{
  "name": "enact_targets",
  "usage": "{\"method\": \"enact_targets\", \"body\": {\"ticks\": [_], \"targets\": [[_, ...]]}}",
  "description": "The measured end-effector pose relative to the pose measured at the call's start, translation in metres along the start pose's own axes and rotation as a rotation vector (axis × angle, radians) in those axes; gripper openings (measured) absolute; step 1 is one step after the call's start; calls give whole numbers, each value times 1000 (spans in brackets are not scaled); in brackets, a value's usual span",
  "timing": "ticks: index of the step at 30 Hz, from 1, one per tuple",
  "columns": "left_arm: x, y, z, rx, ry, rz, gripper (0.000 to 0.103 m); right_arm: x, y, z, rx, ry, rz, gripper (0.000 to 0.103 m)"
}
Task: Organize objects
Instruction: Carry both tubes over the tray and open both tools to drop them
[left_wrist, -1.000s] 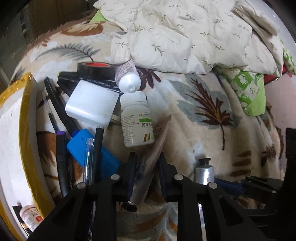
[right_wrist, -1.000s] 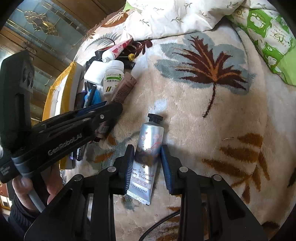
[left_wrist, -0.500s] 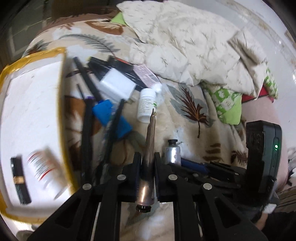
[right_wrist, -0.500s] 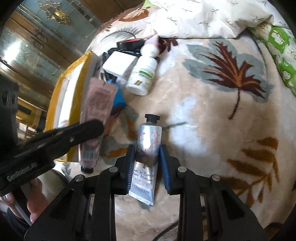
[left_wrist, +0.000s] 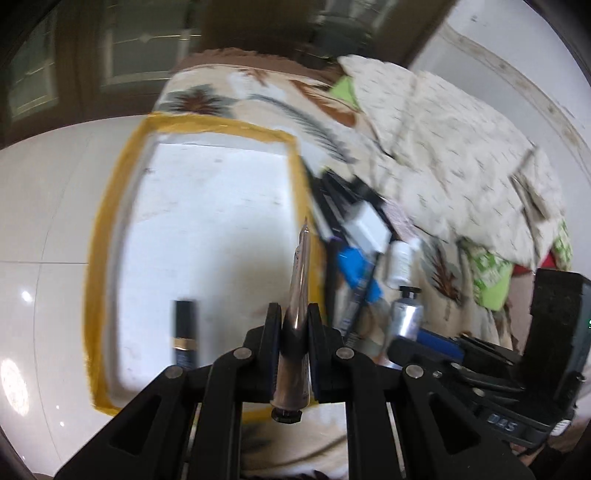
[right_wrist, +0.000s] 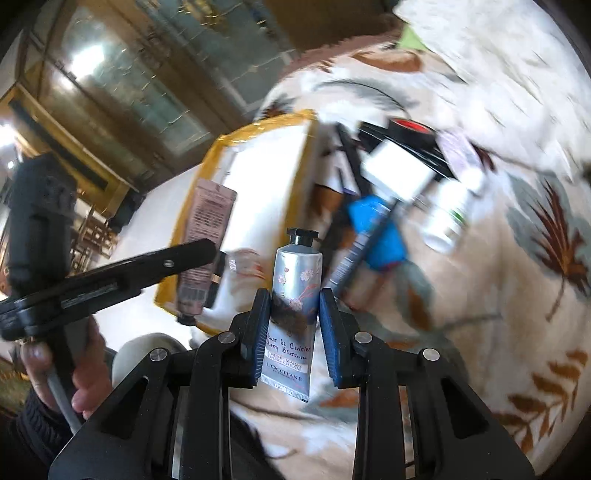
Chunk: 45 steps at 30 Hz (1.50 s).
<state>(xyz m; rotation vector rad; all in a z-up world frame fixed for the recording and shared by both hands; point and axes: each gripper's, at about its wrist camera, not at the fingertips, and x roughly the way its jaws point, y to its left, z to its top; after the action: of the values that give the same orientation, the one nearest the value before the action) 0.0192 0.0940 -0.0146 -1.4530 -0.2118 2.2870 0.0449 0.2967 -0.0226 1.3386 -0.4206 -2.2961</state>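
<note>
Right now my left gripper is clenched on a flat pink tube, cap end toward the camera, its crimped tail pointing out over the yellow-rimmed white box. In the right wrist view that same tube hangs over the near corner of the box, clear of the bedding. Inside the box a dark lipstick lies on the white floor. My right gripper grasps a silver hand cream tube, black cap pointing away from me, lifted above the leaf-print blanket. Beside the box, on the blanket, the rest of the clutter is blurred: a blue item, a white block, a white pill bottle, a black tape roll with a red centre and some dark pens.
</note>
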Motion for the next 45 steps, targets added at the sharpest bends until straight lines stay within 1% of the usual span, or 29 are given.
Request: {"method": "enact_targets", "body": {"ticks": [3, 4, 9, 10, 11, 13, 14, 16, 20, 24, 29, 31, 33, 35, 36, 38, 43, 45], "targets": [[3, 12, 2, -11, -12, 20, 12, 11, 12, 9, -11, 19, 22, 26], [5, 18, 4, -31, -15, 23, 12, 14, 15, 11, -20, 21, 23, 26], [11, 46, 6, -127, -43, 8, 12, 26, 30, 29, -67, 31, 16, 26], [13, 51, 7, -148, -44, -4, 12, 28, 32, 32, -66, 34, 21, 26], [14, 53, 8, -152, -47, -8, 12, 31, 34, 35, -66, 36, 21, 26], [15, 57, 11, -157, -72, 9, 12, 36, 38, 43, -87, 31, -10, 26], [17, 59, 12, -166, -70, 4, 12, 40, 38, 47, -85, 33, -19, 26], [23, 65, 16, -196, -67, -14, 12, 50, 36, 55, -75, 46, -12, 26], [33, 71, 23, -207, -80, -4, 12, 65, 37, 69, -67, 39, -36, 26], [38, 82, 26, -247, -79, 1, 12, 78, 39, 81, -57, 33, -38, 26], [45, 87, 29, -254, -76, 8, 12, 97, 50, 87, -90, 46, -73, 26], [42, 88, 31, -258, -105, 19, 12, 104, 52, 86, -105, 50, -96, 26], [42, 93, 35, -273, -116, 22, 12, 110, 50, 89, -86, 54, -94, 26], [46, 98, 37, -288, -104, 38, 12, 112, 51, 97, -81, 46, -91, 25], [48, 101, 37, -299, -96, 32, 12, 113, 53, 99, -89, 40, -100, 25], [52, 102, 37, -304, -82, 45, 12, 120, 55, 101, -97, 53, -106, 25], [55, 100, 37, -291, -77, 39, 12, 135, 48, 96, -64, 90, -99, 24], [57, 99, 36, -291, -71, 42, 12, 138, 47, 93, -67, 94, -111, 24]]}}
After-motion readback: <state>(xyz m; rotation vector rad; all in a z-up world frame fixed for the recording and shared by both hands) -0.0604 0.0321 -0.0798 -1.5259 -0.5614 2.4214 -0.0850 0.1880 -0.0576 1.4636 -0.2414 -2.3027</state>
